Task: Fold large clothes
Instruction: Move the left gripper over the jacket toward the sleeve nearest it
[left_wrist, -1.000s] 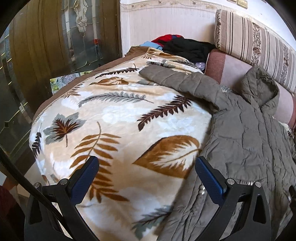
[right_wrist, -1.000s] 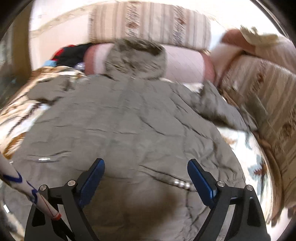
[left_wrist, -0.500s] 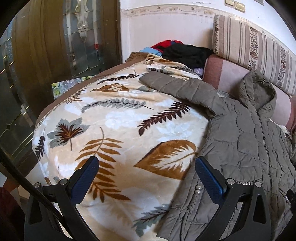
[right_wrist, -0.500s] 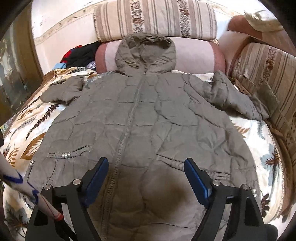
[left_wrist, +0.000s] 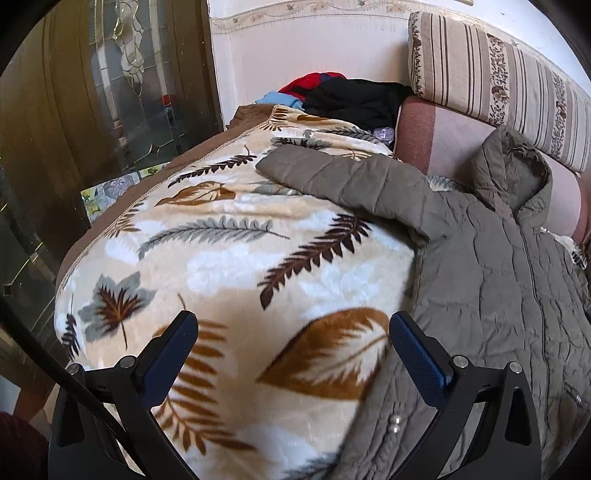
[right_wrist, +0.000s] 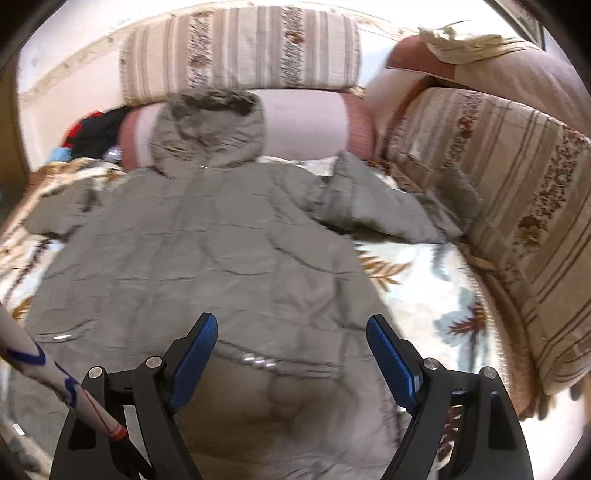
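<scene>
Coat spread flat, no fold made yet

Claws first: my left gripper (left_wrist: 291, 354) has its jaws spread wide with nothing between them, only leaf-print blanket (left_wrist: 229, 258) showing below the gap. My right gripper (right_wrist: 291, 347) is also wide apart and holds nothing; its jaws drew in a little over the last second, though no cloth sits between the pads, which hang above the coat without touching it.

Directly under and ahead of my right gripper lies the grey quilted coat (right_wrist: 207, 251), front up and zipped down the middle, its lower hem nearest me. Beyond the fingertips its hood (right_wrist: 210, 129) rests up against the pink bolster (right_wrist: 306, 122). The sleeve to the right (right_wrist: 373, 206) angles out toward the striped cushion (right_wrist: 517, 206); the other sleeve (left_wrist: 343, 181) reaches out ahead of my left gripper, across the blanket, and the coat's side edge runs just beside that gripper's right finger.

Farther off, a small heap of dark, red and blue clothes (left_wrist: 343, 96) lies in the far corner by the wall.

By my reckoning the job stands at its start: the coat is laid out and smoothed, both sleeves remain extended, the body is unfolded. Left to do, I judge, are bringing each sleeve across the chest, tucking the hood, then doubling the body.
</scene>
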